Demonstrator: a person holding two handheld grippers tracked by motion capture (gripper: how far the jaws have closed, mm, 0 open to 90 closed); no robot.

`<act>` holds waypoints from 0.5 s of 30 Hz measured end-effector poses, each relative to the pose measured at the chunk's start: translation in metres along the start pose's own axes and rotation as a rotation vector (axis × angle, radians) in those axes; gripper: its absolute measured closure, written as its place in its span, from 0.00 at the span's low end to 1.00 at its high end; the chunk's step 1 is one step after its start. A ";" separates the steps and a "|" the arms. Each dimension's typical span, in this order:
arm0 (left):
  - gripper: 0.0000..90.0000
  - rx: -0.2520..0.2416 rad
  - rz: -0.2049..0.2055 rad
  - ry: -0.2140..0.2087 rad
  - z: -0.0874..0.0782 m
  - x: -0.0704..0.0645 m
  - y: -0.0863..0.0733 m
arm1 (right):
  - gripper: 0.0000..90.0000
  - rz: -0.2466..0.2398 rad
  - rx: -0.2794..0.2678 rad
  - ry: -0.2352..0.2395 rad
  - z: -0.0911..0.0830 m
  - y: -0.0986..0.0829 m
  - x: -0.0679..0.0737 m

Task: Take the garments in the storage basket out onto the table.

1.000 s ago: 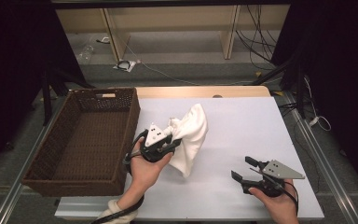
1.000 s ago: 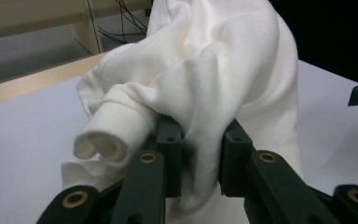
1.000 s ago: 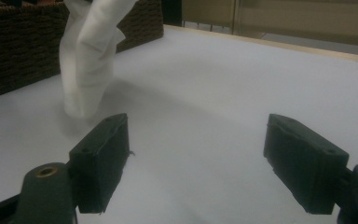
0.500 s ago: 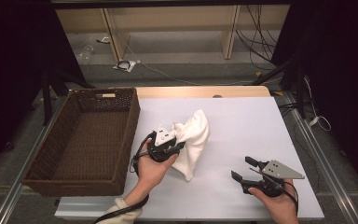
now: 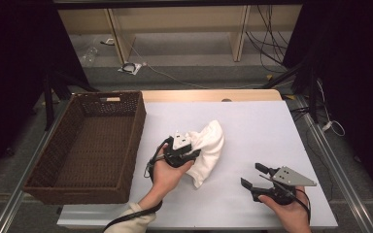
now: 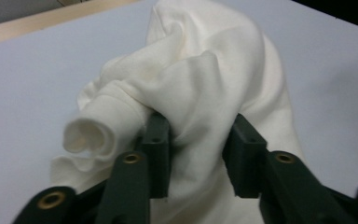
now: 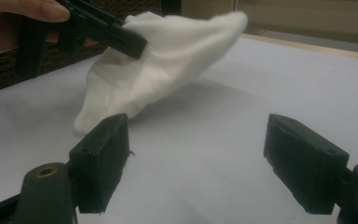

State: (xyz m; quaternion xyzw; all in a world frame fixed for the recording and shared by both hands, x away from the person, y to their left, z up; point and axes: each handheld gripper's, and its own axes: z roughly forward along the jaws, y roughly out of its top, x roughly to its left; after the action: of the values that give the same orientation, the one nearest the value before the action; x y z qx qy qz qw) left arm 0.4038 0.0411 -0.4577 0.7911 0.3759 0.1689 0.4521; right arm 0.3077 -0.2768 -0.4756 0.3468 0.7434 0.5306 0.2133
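A white cloth (image 5: 209, 145) hangs bunched near the middle of the white table (image 5: 257, 121), its lower end touching the surface. My left gripper (image 5: 194, 148) is shut on the cloth's upper folds. In the left gripper view the cloth (image 6: 200, 88) bulges between the two black jaws of my left gripper (image 6: 196, 140). Down at the front right, my right gripper (image 5: 255, 177) stands open and empty, just above the table. The right gripper view has the cloth (image 7: 168, 60) ahead and to the left of my right gripper (image 7: 196, 154), with the left gripper (image 7: 121, 39) clamped on it.
A dark brown wicker basket (image 5: 90, 145) stands empty at the table's left side, its rim close to my left hand. Beyond the far edge lie a floor with cables (image 5: 136, 68) and wooden shelf legs. Metal rails run along the table's sides.
My left gripper has carried the cloth slightly right and toward the person, lowering it so it drapes more on the table. The right gripper has stayed put.
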 end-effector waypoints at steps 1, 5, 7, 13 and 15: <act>0.62 0.000 -0.010 0.002 0.002 0.001 0.000 | 0.26 -0.005 0.006 -0.003 0.000 0.000 0.000; 0.37 -0.002 -0.024 -0.010 0.003 0.004 0.002 | 0.26 -0.001 0.007 0.000 0.001 -0.001 0.000; 0.27 -0.014 -0.039 -0.001 -0.001 0.007 0.005 | 0.25 0.002 0.016 -0.003 0.000 -0.001 0.000; 0.08 -0.058 -0.015 -0.044 -0.027 0.010 0.002 | 0.24 -0.011 0.020 0.000 0.001 -0.001 0.000; 0.05 -0.069 -0.017 -0.054 -0.037 0.010 -0.003 | 0.24 -0.009 0.031 0.001 0.002 -0.001 0.001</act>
State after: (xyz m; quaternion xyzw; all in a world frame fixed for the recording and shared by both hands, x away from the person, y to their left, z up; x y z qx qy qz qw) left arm 0.3867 0.0710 -0.4417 0.7761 0.3641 0.1566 0.4905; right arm 0.3080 -0.2757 -0.4774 0.3464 0.7531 0.5184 0.2099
